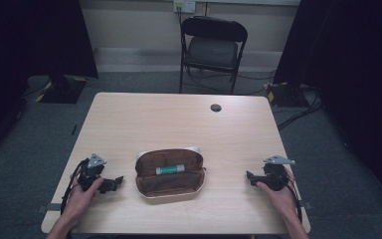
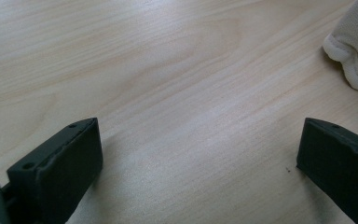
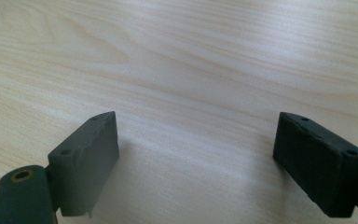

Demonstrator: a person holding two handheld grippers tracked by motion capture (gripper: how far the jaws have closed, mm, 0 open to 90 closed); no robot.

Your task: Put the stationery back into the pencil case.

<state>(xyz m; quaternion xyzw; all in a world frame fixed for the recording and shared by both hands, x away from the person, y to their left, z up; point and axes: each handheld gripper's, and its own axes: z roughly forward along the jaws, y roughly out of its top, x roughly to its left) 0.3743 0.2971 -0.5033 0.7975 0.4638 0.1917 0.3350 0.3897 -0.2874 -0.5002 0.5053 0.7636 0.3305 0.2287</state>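
An open pencil case (image 1: 169, 173) with a brown lining and a cream outside lies in the middle of the wooden table (image 1: 179, 119), near the front. Inside it rests a green and white tube (image 1: 169, 170). My left gripper (image 1: 117, 181) sits on the table to the left of the case, held by a hand, open with nothing between its jaws. In the left gripper view the case's cream corner (image 2: 354, 46) shows at the upper right, beyond the gripper (image 2: 199, 144). My right gripper (image 1: 249, 177) rests to the right of the case, open over bare wood (image 3: 196, 137).
A black folding chair (image 1: 213, 47) stands behind the table's far edge. A small dark round cap (image 1: 216, 107) sits in the tabletop near the far right. Cables run over the floor at the right, and dark curtains hang on both sides.
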